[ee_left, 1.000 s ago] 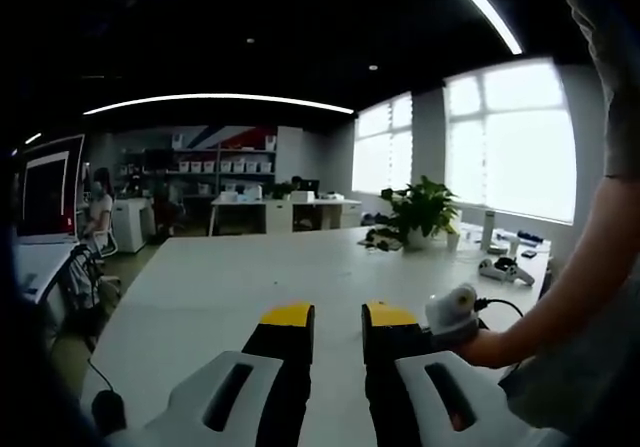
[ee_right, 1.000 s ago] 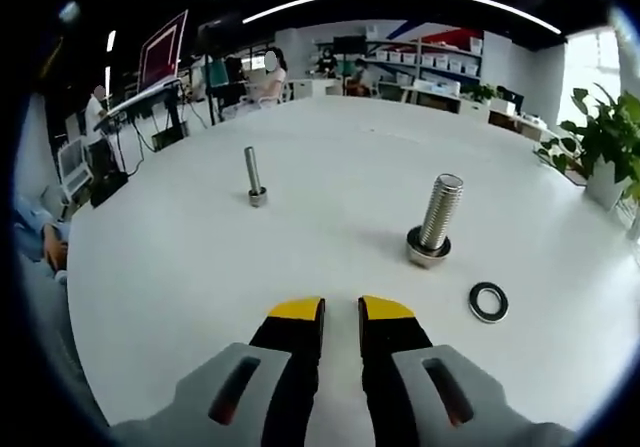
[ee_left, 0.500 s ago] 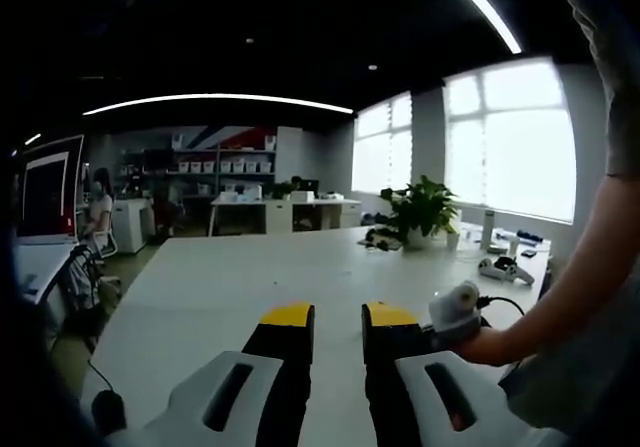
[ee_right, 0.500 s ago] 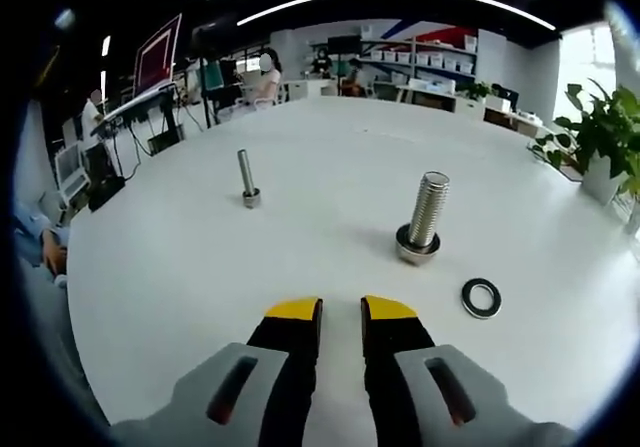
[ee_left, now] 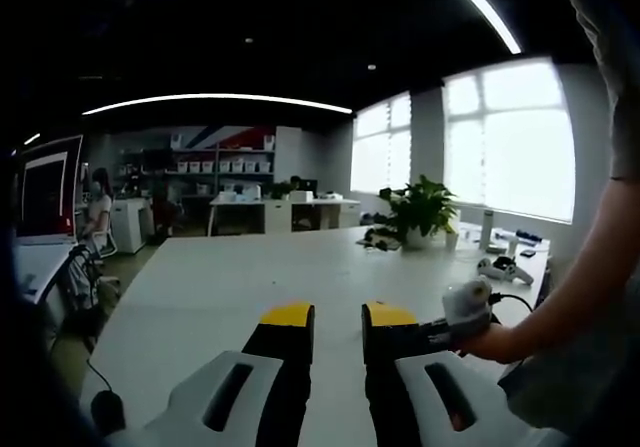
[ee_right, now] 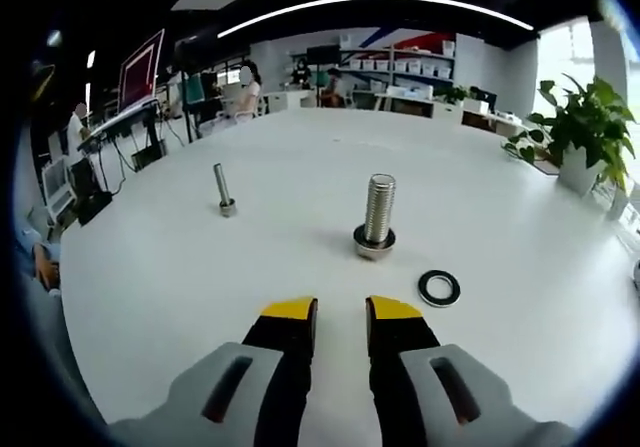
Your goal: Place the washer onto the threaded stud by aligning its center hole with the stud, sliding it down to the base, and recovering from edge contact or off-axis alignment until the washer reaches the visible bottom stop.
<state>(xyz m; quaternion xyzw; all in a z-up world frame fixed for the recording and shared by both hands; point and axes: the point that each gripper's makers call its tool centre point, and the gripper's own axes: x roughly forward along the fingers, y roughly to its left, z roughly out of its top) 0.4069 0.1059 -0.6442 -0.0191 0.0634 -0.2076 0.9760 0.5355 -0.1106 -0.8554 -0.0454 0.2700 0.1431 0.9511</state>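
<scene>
Your washer (ee_right: pixel 438 288) lies flat on the white table (ee_right: pixel 200 277), just right of the upright stud (ee_right: pixel 377 213) and apart from it. It looks thin, stiff and light, likely slippery against the tabletop, so pinch it across the rim and tip one edge up. Your right gripper (ee_right: pixel 340 310) hangs short of it, jaws slightly parted and empty. Your left gripper (ee_left: pixel 338 315) is likewise parted, holding nothing.

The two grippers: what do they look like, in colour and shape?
Both look the same. The left gripper and the right gripper each have two black jaws with yellow tips, rising from light grey housings with a dark slot on each side. A short grey sleeve is at the person's arm.
</scene>
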